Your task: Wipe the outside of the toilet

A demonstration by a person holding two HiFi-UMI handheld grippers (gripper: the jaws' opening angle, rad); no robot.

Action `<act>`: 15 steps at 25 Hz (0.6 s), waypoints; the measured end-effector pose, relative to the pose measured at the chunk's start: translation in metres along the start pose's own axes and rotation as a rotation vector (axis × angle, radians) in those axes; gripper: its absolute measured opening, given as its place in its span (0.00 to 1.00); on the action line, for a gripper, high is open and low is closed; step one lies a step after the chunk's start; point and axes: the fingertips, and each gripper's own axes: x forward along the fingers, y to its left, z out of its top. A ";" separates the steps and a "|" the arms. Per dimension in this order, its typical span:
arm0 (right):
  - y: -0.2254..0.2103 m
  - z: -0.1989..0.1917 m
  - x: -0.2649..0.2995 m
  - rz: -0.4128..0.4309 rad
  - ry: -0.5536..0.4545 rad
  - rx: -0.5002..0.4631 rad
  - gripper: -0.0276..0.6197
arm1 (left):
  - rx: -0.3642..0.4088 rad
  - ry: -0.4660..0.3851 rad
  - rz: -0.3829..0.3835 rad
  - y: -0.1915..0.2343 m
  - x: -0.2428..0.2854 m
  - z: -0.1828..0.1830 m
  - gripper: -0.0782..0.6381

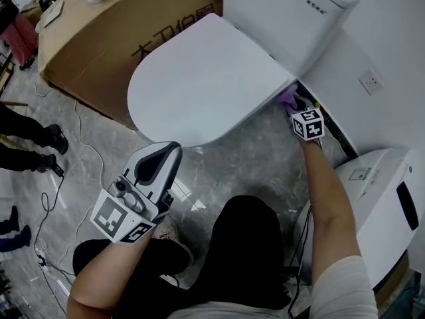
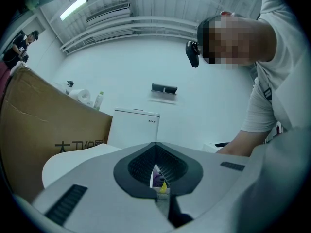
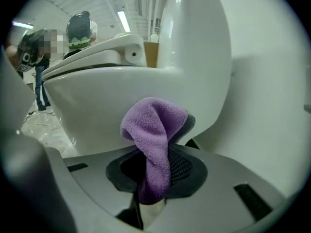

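Observation:
A white toilet with its lid down fills the middle of the head view; its tank stands against the wall. My right gripper is low beside the bowl's right flank, shut on a purple cloth. In the right gripper view the purple cloth bunches out of my right gripper against the bowl's curved side. My left gripper hangs in front of the toilet, jaws closed on nothing, away from the bowl. The left gripper points at the tank.
A large cardboard box stands left of the toilet with a paper roll and bottle on top. A white appliance sits at the right by the wall. Cables trail over the marble floor. Bystanders' feet are at the far left.

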 end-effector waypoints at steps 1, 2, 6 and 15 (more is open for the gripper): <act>-0.004 0.000 0.001 -0.018 -0.006 0.020 0.18 | -0.003 -0.001 0.000 -0.001 0.000 0.000 0.12; -0.003 0.001 0.004 -0.024 -0.010 0.028 0.18 | -0.003 -0.002 -0.002 -0.002 0.001 0.001 0.12; 0.032 -0.009 0.006 0.013 -0.007 0.045 0.18 | -0.013 0.002 -0.015 -0.008 0.002 0.002 0.12; 0.155 -0.027 0.024 0.253 0.013 -0.016 0.18 | 0.009 -0.024 -0.010 -0.010 0.013 0.010 0.12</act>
